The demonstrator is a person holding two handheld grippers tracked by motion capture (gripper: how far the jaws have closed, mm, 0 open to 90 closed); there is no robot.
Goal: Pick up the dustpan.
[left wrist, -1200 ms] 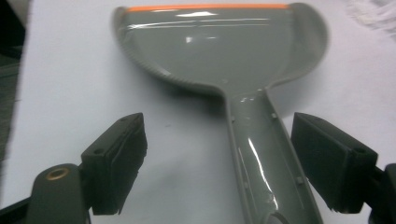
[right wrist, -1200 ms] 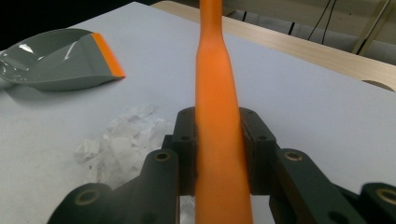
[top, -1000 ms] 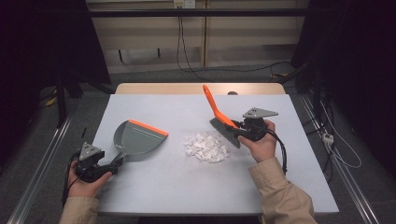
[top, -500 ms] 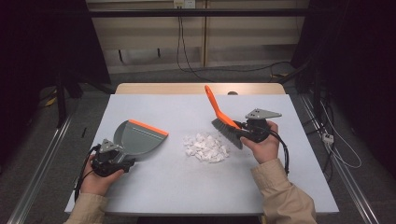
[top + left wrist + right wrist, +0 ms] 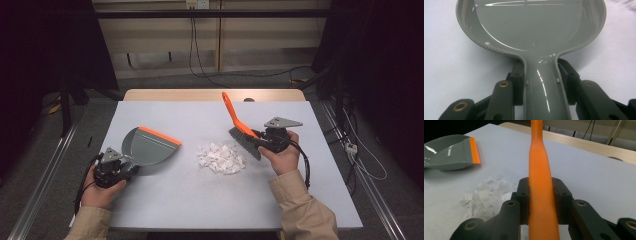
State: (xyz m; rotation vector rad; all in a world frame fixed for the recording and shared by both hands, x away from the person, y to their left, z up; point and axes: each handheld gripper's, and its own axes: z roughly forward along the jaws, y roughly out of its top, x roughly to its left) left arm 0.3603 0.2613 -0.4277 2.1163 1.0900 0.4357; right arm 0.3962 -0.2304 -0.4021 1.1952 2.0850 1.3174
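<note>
1. The room was dim, with cables hanging down the back wall; the grey table (image 5: 200, 200) was the one lit surface, a wooden edge showing at its far side.
2. I had the left gripper (image 5: 114, 170) low at the near-left of the table. Its jaws had just been closing, and in the left gripper view they sat against both sides of the handle of the grey dustpan (image 5: 531, 32), so I logged that tool as clenched on the handle.
3. The dustpan (image 5: 147, 150) lay flat on the table, its orange lip pointing toward the middle and its handle pointing back at my left hand.
4. The right gripper (image 5: 270, 140) was clamped on the orange brush (image 5: 235, 117). In the right gripper view the brush handle (image 5: 540, 185) ran straight up between the two black jaws, pressed on both sides.
5. The brush was tilted, handle rising up and away and dark bristles low, just beside the right edge of the pile.
6. A pile of white paper scraps (image 5: 220, 157) sat mid-table, between dustpan and brush, apart from the dustpan's lip.
</note>
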